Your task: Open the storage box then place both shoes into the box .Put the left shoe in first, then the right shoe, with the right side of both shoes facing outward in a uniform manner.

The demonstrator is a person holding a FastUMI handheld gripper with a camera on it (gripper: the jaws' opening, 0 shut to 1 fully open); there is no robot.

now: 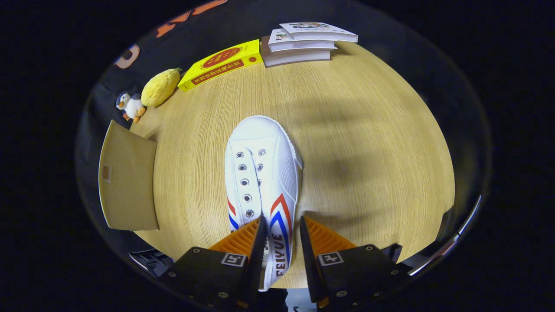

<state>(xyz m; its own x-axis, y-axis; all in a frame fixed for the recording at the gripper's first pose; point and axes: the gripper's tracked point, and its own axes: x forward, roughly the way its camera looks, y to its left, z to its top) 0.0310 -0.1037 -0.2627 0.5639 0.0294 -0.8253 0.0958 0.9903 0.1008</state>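
The bench [355,130] spread wide and bare under me, pale wood grain with a soft shadow across its right half. At its left edge stood a tan flap [128,182], which I took to be the opened lid or wall of the storage box, so the opening step looked done. At the far edge lay a stack of books [303,43], with a yellow book [221,64] just beside it, then a yellow plush fruit [160,87] and a little toy duck [130,106] touching it. The white shoe [262,173] lay in the middle of the bench, toe pointing away from me, its red and blue stripes showing on the side wall nearest my right finger. My fingers [281,242] straddled that side wall near the heel, one inside the opening and one outside; a sliver of gap showed on the right, so I could not tell whether both pads were truly pressing. I judged this to be the pick-up of a shoe, though which foot it belonged to I could not say. Next would come a firm squeeze, a lift, and a carry left toward the box, turning the shoe so its right side faced outward.
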